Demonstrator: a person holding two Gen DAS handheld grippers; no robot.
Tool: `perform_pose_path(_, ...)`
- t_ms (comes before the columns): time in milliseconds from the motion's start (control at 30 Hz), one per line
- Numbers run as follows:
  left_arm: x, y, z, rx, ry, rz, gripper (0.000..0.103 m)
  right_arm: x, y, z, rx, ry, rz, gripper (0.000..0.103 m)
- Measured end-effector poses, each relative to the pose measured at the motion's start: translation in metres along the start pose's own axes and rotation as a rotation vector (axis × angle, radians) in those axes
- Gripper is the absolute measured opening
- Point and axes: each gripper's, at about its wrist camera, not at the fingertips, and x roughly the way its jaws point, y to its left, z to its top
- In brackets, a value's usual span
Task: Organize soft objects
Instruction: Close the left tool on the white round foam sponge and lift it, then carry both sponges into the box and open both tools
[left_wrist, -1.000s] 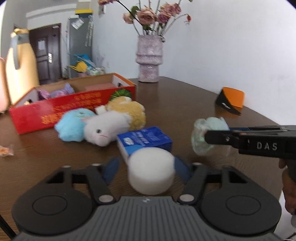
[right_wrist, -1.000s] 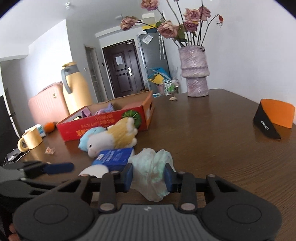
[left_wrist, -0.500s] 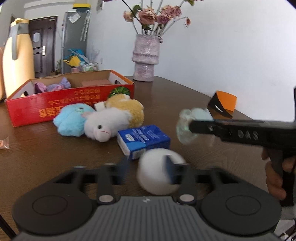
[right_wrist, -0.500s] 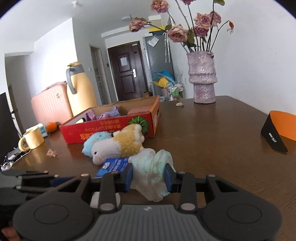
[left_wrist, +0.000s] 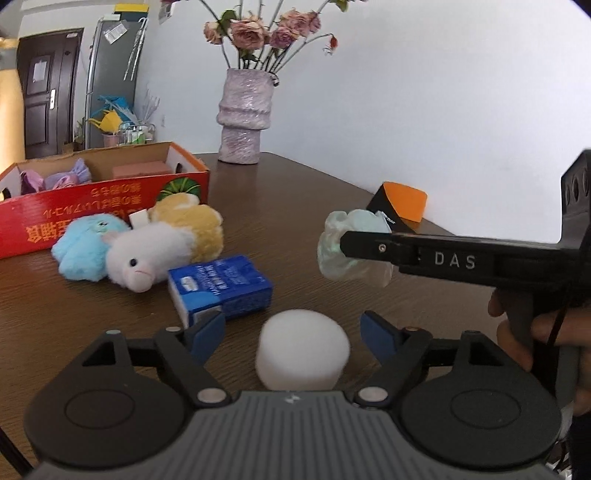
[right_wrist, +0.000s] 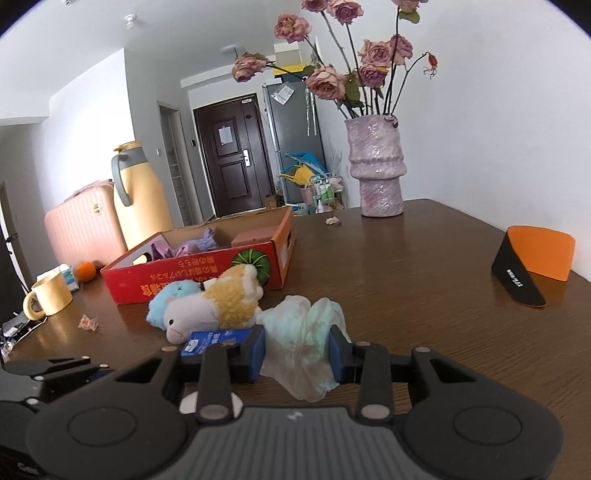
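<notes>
While the left gripper (left_wrist: 293, 332) has just been opening its fingers, the white sponge (left_wrist: 303, 349) sits between them on the desk (left_wrist: 295, 206), and both pads stand clear of it. The right gripper (right_wrist: 297, 349) grips a pale crumpled cloth (right_wrist: 303, 339) tightly. From the left camera, the red box (left_wrist: 92, 206) lies at ten o'clock, behind the plush toys (left_wrist: 147, 243) and the blue carton (left_wrist: 219, 288). I think the cloth may slip out, because it hangs loosely; the sponge looks slightly blurred, so it may be rolling away.
</notes>
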Motion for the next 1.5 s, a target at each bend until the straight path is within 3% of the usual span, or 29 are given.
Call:
perform_pose_path(167,0.021,-0.022,-0.009,0.073,0.062,0.05,0.081,-0.007,-0.005,-0.003,0.01,0.0,0.0,0.035)
perform_pose_path(233,0.026,-0.022,-0.012,0.055,0.087,0.069,0.057,-0.009,-0.005,-0.004,0.011,0.002,0.002,0.035)
perform_pose_path(300,0.025,-0.018,-0.012,0.026,0.09,0.071,0.055,-0.01,-0.005,-0.005,0.009,0.009,0.011,0.035)
perform_pose_path(500,-0.017,0.005,0.004,-0.002,-0.055,0.132,0.054,0.004,0.005,-0.001,-0.006,0.03,0.075,0.035)
perform_pose_path(600,-0.033,0.041,0.033,-0.046,-0.145,0.244,0.054,0.022,0.016,0.018,-0.026,0.027,0.156,0.035)
perform_pose_path(700,-0.019,0.085,0.07,-0.082,-0.153,0.34,0.055,0.058,0.028,0.06,-0.047,0.024,0.271,0.035)
perform_pose_path(833,0.022,0.142,0.122,-0.169,-0.105,0.321,0.056,0.145,0.047,0.135,-0.035,0.062,0.38,0.035)
perform_pose_path(900,0.05,0.167,0.143,-0.202,-0.065,0.331,0.056,0.203,0.061,0.165,-0.034,0.137,0.402,0.035)
perform_pose_path(1100,0.127,0.22,0.169,-0.253,0.081,0.375,0.065,0.353,0.088,0.203,0.008,0.351,0.35,0.036)
perform_pose_path(1167,0.135,0.235,0.171,-0.279,0.099,0.353,0.073,0.385,0.095,0.203,-0.009,0.393,0.32,0.046)
perform_pose_path(1333,0.125,0.25,0.171,-0.284,0.056,0.328,0.08,0.4,0.099,0.204,-0.009,0.372,0.346,0.073)
perform_pose_path(1400,0.121,0.252,0.174,-0.282,0.046,0.327,0.081,0.395,0.097,0.205,0.002,0.354,0.37,0.074)
perform_pose_path(1500,0.11,0.252,0.182,-0.275,0.023,0.368,0.081,0.378,0.091,0.212,0.004,0.33,0.338,0.074)
